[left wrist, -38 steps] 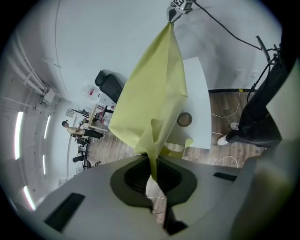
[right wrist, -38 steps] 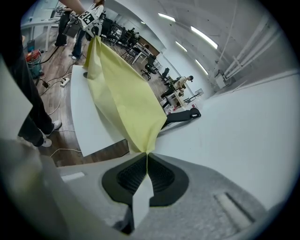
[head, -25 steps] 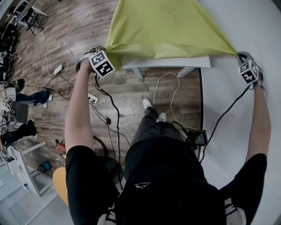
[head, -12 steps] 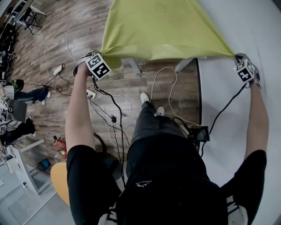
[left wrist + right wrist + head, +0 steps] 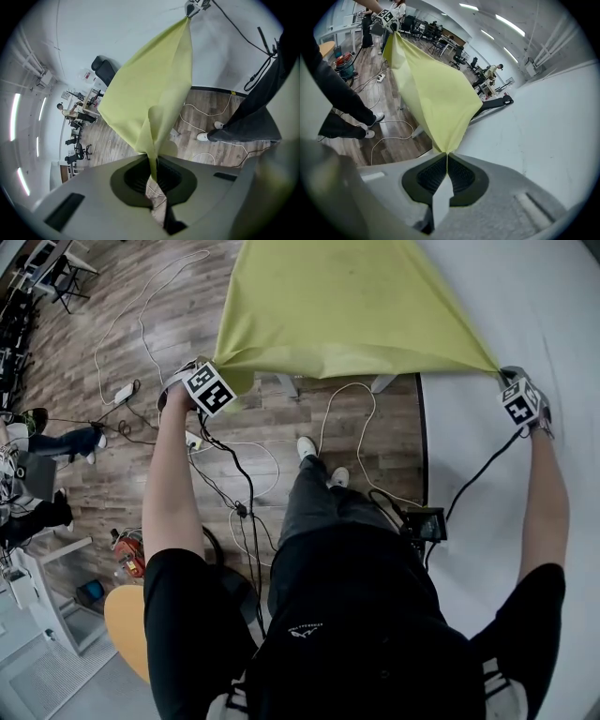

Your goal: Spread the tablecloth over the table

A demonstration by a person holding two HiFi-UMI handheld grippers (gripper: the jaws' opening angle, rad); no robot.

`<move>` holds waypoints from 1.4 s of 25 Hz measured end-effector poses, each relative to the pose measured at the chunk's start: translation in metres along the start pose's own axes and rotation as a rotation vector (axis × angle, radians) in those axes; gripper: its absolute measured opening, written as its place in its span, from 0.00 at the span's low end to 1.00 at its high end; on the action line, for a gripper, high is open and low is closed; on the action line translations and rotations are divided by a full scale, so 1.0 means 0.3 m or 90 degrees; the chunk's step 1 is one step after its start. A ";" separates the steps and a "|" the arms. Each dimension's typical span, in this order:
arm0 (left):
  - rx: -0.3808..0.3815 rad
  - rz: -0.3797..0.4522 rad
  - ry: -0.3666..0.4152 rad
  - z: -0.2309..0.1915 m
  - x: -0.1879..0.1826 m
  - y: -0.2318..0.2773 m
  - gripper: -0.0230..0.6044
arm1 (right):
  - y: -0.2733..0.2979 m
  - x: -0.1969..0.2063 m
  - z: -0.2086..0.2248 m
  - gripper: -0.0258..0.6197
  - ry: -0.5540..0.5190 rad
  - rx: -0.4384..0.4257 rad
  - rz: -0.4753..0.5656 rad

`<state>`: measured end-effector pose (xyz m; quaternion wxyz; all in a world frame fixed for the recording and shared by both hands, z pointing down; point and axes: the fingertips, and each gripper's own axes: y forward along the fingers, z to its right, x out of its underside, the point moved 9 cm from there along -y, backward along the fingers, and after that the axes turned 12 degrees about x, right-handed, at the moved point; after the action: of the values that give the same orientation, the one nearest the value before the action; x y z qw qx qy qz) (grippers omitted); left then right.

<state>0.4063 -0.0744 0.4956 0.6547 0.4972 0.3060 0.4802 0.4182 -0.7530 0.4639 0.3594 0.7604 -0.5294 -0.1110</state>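
Left gripper (image 5: pixel 153 178), right gripper (image 5: pixel 446 161) pinch tablecloth (image 5: pixel 347 306) corners, my 10 and 2 o'clock. Risk: thin bite slips if I tug.

1. Black short-sleeved T-shirt (image 5: pixel 356 652) with a small pale logo.
2. Dark grey trousers (image 5: pixel 314 512); white shoes (image 5: pixel 307 448).
3. Grey moulded shells of left claw (image 5: pixel 152 178) and right claw (image 5: pixel 446 166), with black ribbed pads (image 5: pixel 461 176).
4. White marker cubes (image 5: pixel 208 388) bearing black squares.
5. Black cables (image 5: pixel 246 484), one from each claw.
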 end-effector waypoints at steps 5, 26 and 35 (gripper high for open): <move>0.012 -0.001 -0.016 0.060 0.010 0.030 0.05 | 0.014 0.064 -0.067 0.06 0.001 -0.020 -0.007; 0.050 -0.013 -0.038 0.192 0.064 0.133 0.13 | 0.065 0.110 -0.256 0.08 -0.010 -0.071 -0.051; 0.083 -0.021 -0.049 0.261 0.088 0.167 0.20 | 0.092 0.131 -0.346 0.17 -0.011 -0.129 -0.089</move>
<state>0.4680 -0.0755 0.5700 0.6400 0.5519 0.3196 0.4286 0.4715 -0.7482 0.5651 0.4211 0.7543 -0.4644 -0.1950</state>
